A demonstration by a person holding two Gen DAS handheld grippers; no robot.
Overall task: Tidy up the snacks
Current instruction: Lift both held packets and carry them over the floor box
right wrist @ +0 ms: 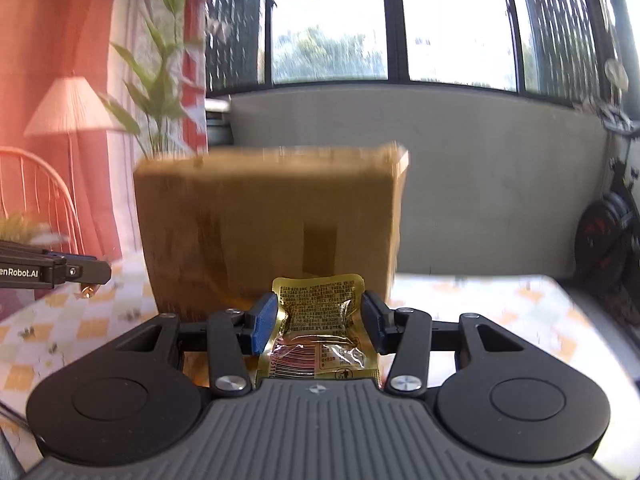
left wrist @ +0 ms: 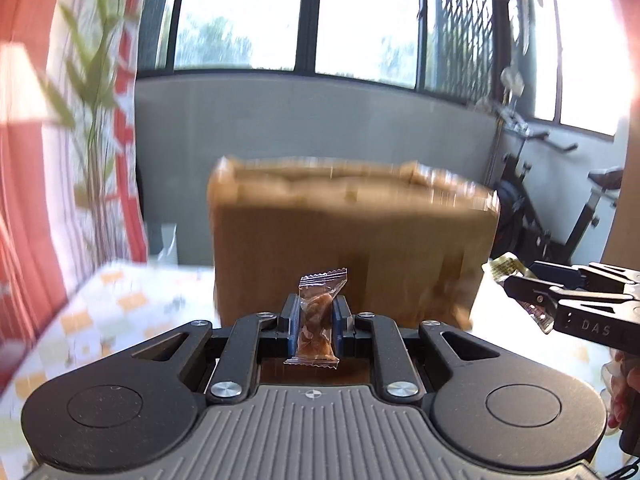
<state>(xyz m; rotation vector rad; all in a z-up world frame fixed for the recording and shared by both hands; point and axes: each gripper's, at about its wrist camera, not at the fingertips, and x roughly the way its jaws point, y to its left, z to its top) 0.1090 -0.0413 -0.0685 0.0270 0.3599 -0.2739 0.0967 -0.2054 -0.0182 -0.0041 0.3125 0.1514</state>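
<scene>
Two hand-held tools hang above a checked-cloth surface [right wrist: 500, 312], each carrying a snack toward a cardboard box [left wrist: 352, 240] that stands at the far side of the scene, in front of a grey balcony wall. The left tool [left wrist: 316, 316] is clamped on a small clear packet [left wrist: 318, 320] with brown pieces inside, held upright between its blue pads, with the crimped top edge free above them. The right tool [right wrist: 318, 316] is closed on a gold foil pouch [right wrist: 320, 320], gripped across its far half; the near half with the barcode runs back toward the tool body.

The box is blurred in both views, and neither view looks into it, so what it already holds cannot be told.

Judged from here, the main risk is clearance. The box's near wall rises in front of both snacks, and a tool brought forward too low could strike the wall or push the box across the cloth. The foil pouch is buckled between the pads and looks slick, so it could slip out before it is over the opening. In the left view the right tool sits close at the right edge, so both tools crowding the box together could knock into each other.
</scene>
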